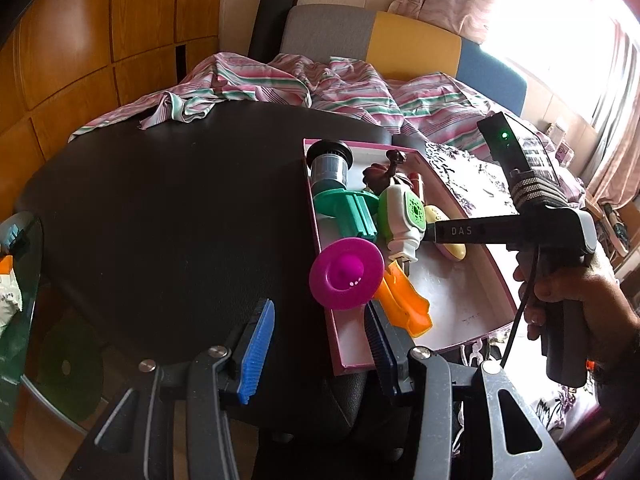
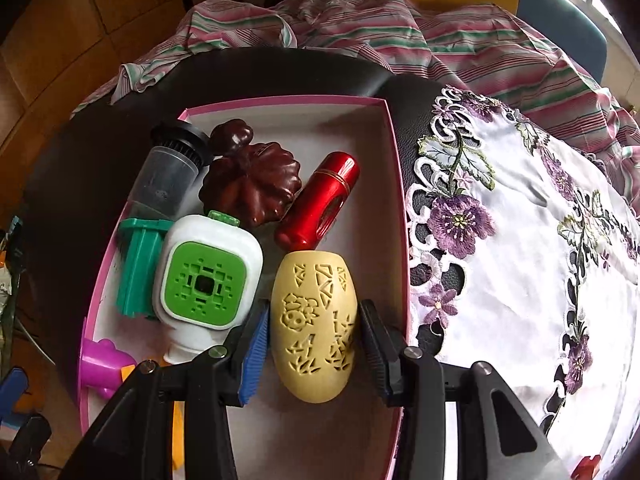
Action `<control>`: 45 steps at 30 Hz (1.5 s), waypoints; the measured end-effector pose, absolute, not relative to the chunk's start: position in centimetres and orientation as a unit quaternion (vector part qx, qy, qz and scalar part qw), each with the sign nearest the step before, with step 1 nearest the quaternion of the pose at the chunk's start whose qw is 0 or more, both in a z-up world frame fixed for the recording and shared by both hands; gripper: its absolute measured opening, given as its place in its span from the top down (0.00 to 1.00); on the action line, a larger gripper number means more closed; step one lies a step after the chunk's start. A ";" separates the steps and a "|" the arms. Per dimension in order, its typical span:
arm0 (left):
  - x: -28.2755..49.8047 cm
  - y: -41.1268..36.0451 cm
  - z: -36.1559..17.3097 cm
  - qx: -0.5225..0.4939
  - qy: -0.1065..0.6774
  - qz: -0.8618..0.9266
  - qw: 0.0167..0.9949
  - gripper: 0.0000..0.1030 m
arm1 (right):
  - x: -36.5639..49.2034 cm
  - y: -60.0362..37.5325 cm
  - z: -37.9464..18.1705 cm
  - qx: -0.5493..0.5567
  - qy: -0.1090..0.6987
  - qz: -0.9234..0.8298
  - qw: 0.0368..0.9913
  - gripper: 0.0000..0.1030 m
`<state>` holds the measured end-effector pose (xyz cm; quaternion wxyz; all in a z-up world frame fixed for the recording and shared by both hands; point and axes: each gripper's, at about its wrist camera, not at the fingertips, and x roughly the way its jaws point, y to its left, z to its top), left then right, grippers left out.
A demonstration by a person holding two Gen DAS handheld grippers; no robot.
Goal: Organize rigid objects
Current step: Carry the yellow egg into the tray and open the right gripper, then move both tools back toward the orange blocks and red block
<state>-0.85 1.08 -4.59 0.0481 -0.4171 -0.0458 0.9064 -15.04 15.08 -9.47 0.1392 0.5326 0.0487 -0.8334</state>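
Note:
A pink-rimmed white box (image 2: pixel 394 184) on the black table holds the objects. My right gripper (image 2: pixel 312 344) is over the box, its fingers either side of a cream carved egg-shaped object (image 2: pixel 314 324), touching or nearly so. Beside the egg lie a white-and-green device (image 2: pixel 206 284), a red cylinder (image 2: pixel 318 206), a dark brown pumpkin (image 2: pixel 254 182), a teal spool (image 2: pixel 138 264) and a clear jar with a black cap (image 2: pixel 168 172). My left gripper (image 1: pixel 320 344) is open at the box's near left edge (image 1: pixel 332 344), just below a magenta disc (image 1: pixel 346 274) and an orange piece (image 1: pixel 404 302).
The black table top (image 1: pixel 168 208) stretches left of the box. A white embroidered cloth (image 2: pixel 520 240) covers the table to the right of the box. A striped pink-and-green sheet (image 1: pixel 280 84) is bunched behind. A glass surface (image 1: pixel 20 280) lies at the far left.

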 end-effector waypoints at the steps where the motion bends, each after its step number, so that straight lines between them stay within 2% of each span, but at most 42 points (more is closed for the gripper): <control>1: -0.8 1.1 -4.6 -0.417 -0.046 0.906 0.048 0.54 | -14.9 15.2 -9.4 0.532 0.045 -0.834 0.139 0.57; 11: -0.9 1.0 -4.6 -0.416 -0.051 0.907 0.049 0.53 | -13.5 17.0 -7.2 0.508 0.020 -0.850 0.140 0.56; 23: -1.3 3.2 -4.1 -0.413 -0.026 0.907 0.073 0.53 | -9.8 24.2 -5.0 0.497 -0.017 -0.861 0.105 0.56; 30: -1.6 5.5 -3.3 -0.403 -0.008 0.910 0.097 0.50 | -6.9 30.4 -4.0 0.499 -0.021 -0.864 0.062 0.56; 45: -1.6 11.6 -2.5 -0.398 0.040 0.901 0.168 0.50 | -1.0 43.3 -1.9 0.481 -0.106 -0.869 -0.048 0.56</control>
